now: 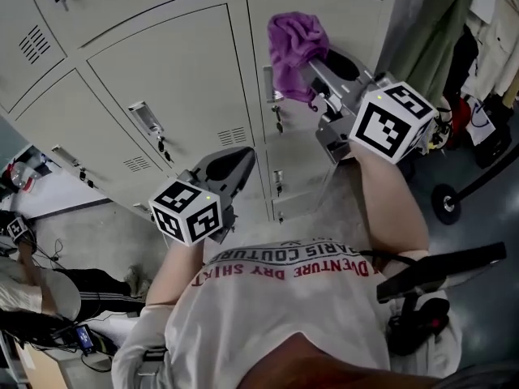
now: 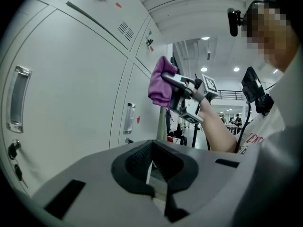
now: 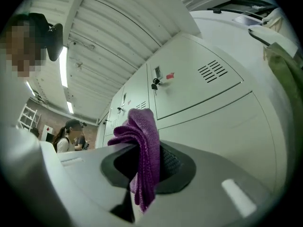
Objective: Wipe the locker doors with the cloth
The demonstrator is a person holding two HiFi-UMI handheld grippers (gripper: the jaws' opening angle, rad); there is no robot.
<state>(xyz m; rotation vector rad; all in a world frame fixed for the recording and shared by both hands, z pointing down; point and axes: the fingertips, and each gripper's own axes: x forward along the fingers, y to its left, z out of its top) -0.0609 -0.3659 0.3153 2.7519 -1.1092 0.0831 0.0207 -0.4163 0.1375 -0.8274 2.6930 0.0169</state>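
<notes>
A crumpled purple cloth (image 1: 296, 45) is pinched in my right gripper (image 1: 315, 65), which is shut on it and holds it against an upper grey locker door (image 1: 349, 19). In the right gripper view the cloth (image 3: 144, 145) hangs folded between the jaws, next to the pale door (image 3: 222, 122). My left gripper (image 1: 227, 167) sits lower and to the left, close to the lockers, its jaws shut and empty (image 2: 151, 163). From the left gripper view I see the cloth (image 2: 160, 86) and right gripper (image 2: 176, 83) further along the locker row.
Metal handles (image 1: 146, 120) and small keys stick out from the doors. Clothes (image 1: 454, 31) hang at the right, with a black wheeled stand (image 1: 446, 203) below them. A person (image 1: 49, 294) sits on the floor at lower left. Other people (image 3: 71, 134) stand far off.
</notes>
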